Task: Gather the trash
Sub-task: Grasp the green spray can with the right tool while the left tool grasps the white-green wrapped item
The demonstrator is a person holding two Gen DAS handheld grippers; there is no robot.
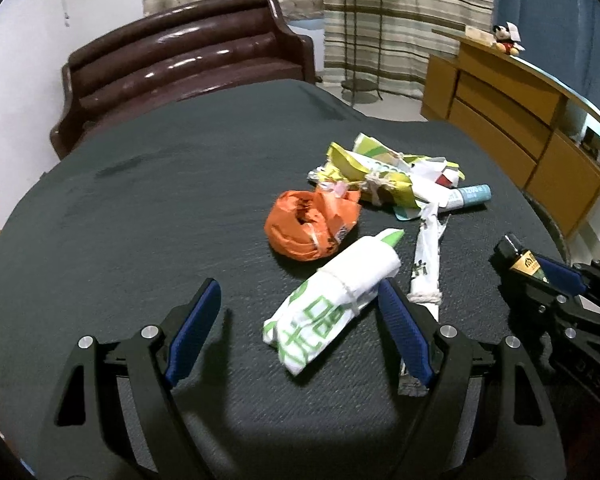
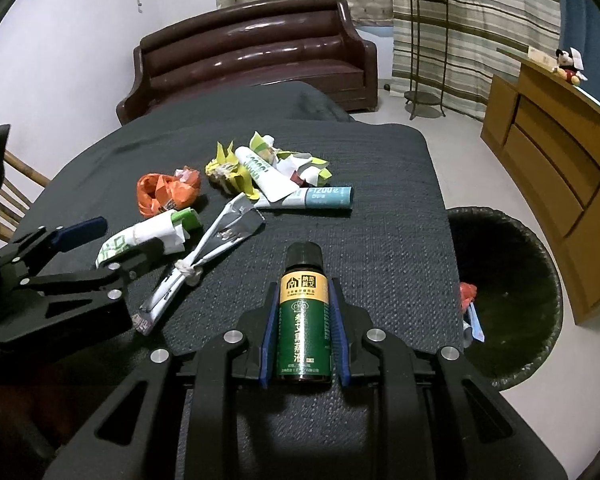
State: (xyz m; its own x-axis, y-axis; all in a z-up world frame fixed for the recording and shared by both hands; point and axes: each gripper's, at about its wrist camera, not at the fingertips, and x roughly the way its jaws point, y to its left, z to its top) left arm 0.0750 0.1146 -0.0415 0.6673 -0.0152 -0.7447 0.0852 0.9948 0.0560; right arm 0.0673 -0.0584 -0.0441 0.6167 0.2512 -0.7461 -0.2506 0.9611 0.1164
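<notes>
1. The right hand-held gripper (image 2: 305, 312) is clamped on the green bottle (image 2: 305, 320) above the worktop (image 2: 380, 220), near the bin (image 2: 540, 280).
2. The left hand-held gripper (image 1: 300, 304), jaws apart, flanks the white wrapper (image 1: 332, 300): light, crushable; pinch its tied middle.
</notes>
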